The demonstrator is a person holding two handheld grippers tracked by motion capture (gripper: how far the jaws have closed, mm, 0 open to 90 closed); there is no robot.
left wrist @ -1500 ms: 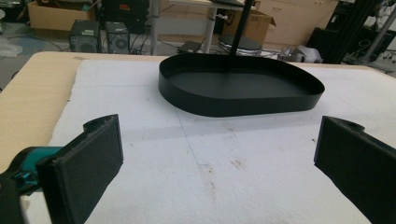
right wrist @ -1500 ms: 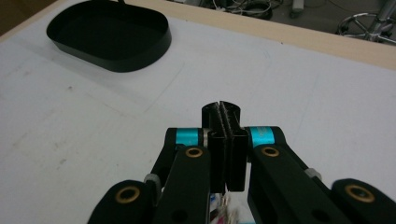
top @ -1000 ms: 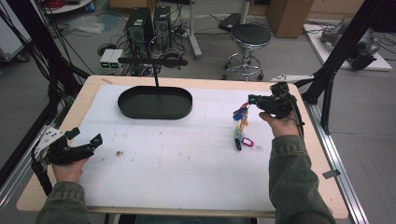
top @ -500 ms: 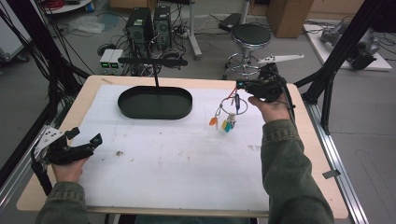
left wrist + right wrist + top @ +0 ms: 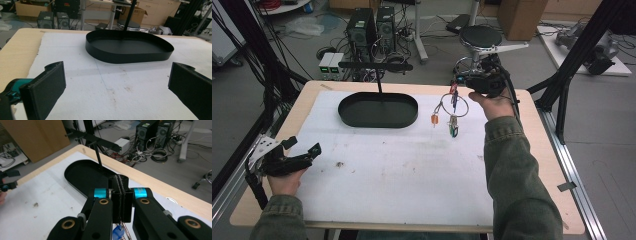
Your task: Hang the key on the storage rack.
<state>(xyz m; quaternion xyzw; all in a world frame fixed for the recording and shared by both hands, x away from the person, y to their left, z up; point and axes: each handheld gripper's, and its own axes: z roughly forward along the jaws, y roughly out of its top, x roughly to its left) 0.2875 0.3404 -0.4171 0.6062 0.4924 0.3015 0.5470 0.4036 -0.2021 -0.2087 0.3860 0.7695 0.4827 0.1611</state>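
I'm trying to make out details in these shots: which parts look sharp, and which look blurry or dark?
High view: even, soft light, the key ring small and slightly soft. Left gripper view: the black tray is sharp, while the near pads are large and a little blurred. Right gripper view: the shut right claw is dark and close, and the ring below it is cut off at the edge.

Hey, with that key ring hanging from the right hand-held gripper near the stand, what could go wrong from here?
1. The key ring hangs freely below the right hand-held gripper, pinched at its top; its dangling tags may swing and miss the stand's crossbar.
2. The grip looks thin: the jaws are shut on a small part of the ring, so a jolt might drop it onto the table.
3. The ring could snag the stand's thin post and tip the black tray.
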